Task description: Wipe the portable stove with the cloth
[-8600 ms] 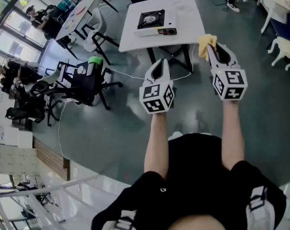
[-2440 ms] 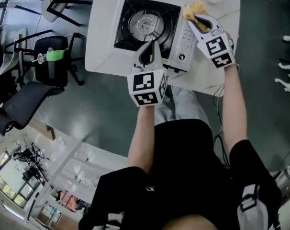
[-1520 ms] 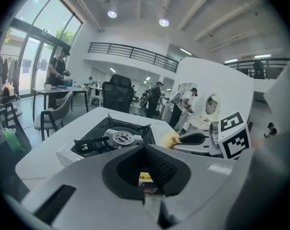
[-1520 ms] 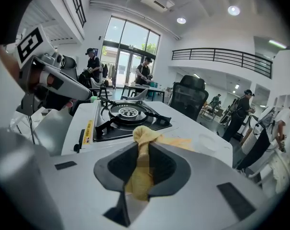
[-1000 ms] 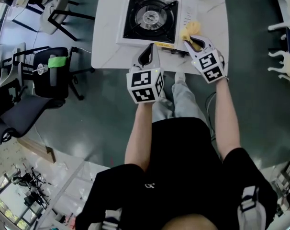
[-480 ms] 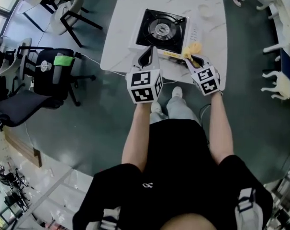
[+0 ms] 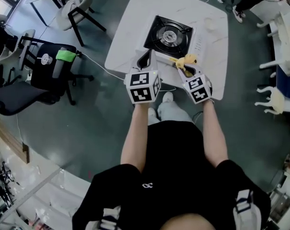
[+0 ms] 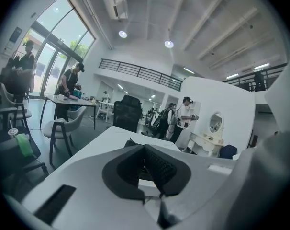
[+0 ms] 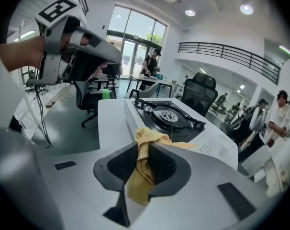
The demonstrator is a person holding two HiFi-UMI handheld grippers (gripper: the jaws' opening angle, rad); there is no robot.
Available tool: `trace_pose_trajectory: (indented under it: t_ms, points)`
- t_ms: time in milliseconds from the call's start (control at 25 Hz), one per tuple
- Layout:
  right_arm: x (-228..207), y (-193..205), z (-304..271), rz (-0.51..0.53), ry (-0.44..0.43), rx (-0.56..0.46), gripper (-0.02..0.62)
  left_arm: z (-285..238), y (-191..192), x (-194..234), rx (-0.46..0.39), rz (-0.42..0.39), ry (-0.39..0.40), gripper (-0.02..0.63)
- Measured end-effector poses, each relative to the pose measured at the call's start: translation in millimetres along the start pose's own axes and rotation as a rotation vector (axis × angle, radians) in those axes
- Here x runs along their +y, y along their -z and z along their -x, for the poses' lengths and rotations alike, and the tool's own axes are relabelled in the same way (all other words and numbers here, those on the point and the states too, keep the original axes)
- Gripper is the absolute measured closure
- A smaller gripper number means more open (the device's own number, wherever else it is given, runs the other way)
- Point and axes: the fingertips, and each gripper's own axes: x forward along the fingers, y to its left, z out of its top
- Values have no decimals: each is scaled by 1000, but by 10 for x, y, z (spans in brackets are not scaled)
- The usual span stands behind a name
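Note:
The portable stove (image 7: 168, 35), black-topped with a white control strip, sits on a white table (image 7: 130, 28). My right gripper (image 7: 182, 67) is shut on a yellow cloth (image 7: 186, 60), which hangs just off the stove's near right corner. In the right gripper view the cloth (image 9: 144, 152) bunches between the pads of that gripper (image 9: 144, 146), with the stove (image 9: 171, 116) just beyond. My left gripper (image 7: 147, 55) hovers at the table's near edge by the stove's near left corner, shut and empty. In its own view the left gripper (image 8: 146, 147) has its jaws together over the table (image 8: 78, 159).
A small round dish (image 7: 210, 25) lies on the table right of the stove. A black office chair with a green tag (image 7: 56, 66) stands at the left, a white chair (image 7: 80, 1) beyond it, white furniture (image 7: 274, 97) at the right. People (image 8: 185, 116) stand in the background.
The view has pulled back and turned, so the table looks smaller. My right gripper with the cloth has come off the stove's right side toward its near corner. The left gripper stays shut.

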Motion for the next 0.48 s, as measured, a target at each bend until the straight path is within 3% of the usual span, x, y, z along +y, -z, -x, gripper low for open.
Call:
trace_pose_trajectory:
  t_ms: [120, 480]
  points:
    - [117, -127, -77, 78, -36, 18, 529, 38, -4, 118, -4, 16, -27, 609]
    - [217, -517, -316, 98, -64, -19, 528, 83, -47, 466, -3, 48, -101, 609]
